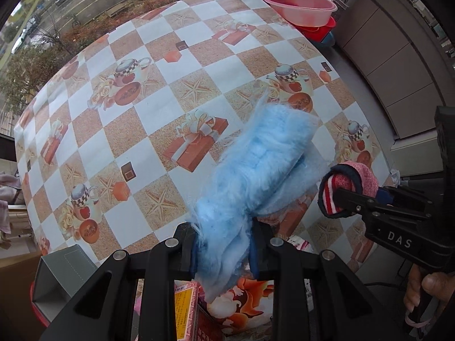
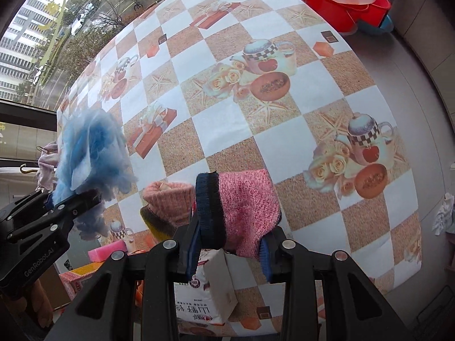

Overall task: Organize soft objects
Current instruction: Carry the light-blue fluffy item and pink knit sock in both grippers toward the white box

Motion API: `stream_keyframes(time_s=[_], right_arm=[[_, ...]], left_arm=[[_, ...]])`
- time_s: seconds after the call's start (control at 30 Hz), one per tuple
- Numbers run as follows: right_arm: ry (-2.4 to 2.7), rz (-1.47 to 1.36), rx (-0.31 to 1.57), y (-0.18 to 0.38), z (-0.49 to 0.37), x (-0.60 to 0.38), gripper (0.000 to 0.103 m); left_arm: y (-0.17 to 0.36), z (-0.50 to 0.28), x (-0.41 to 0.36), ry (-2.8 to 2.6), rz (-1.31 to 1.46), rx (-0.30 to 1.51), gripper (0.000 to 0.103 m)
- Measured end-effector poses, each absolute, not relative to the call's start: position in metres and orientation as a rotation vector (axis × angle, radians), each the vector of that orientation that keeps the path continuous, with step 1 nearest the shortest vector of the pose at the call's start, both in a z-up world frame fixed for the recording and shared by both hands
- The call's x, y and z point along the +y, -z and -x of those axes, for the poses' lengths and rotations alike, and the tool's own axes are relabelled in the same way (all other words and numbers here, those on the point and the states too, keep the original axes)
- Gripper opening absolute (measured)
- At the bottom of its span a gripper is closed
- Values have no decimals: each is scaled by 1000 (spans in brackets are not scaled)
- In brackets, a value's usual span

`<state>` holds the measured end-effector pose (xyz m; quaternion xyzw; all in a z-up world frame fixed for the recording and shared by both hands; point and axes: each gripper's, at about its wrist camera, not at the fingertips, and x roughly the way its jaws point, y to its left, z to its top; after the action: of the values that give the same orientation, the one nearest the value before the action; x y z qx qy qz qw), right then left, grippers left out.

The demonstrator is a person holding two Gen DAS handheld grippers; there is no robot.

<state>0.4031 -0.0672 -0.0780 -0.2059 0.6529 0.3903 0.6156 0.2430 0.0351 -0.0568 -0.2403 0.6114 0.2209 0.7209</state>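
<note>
Checkered printed tabletop (image 1: 159, 119) by a street-view window; stacked plastic basins (image 1: 301, 5) at its far right corner. Left claw (image 1: 224, 253) clamps blue fluffy duster (image 1: 256, 164), right claw (image 2: 227, 251) clamps pink knit sock (image 2: 241, 204).

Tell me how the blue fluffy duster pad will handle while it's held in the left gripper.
The blue fluffy duster pad probably flops: it sags beyond the left gripper. It looks light for its bulk, being wispy fibre. Loose strands stick out, so it may snag or shed.
</note>
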Motion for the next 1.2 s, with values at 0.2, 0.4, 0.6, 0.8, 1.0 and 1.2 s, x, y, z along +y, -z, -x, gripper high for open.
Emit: stream_keyframes(time_s=[0.2, 0.4, 0.6, 0.8, 1.0, 1.2], right_arm=[[-875, 440, 1485, 60, -388, -91, 36], [-847, 419, 1476, 49, -374, -115, 36], [-839, 409, 1465, 38, -355, -135, 36], [-856, 405, 1452, 28, -330, -145, 36], [-899, 424, 1429, 14, -302, -144, 36], [-972, 441, 1393, -6, -269, -133, 36]], left_arm=[[37, -223, 8, -445, 530, 1322, 29], [25, -208, -24, -387, 518, 1306, 29], [19, -190, -55, -333, 504, 1305, 29], [9, -164, -70, -327, 513, 1280, 29], [-9, -133, -70, -367, 536, 1225, 29], [-29, -93, -58, -442, 575, 1152, 29]])
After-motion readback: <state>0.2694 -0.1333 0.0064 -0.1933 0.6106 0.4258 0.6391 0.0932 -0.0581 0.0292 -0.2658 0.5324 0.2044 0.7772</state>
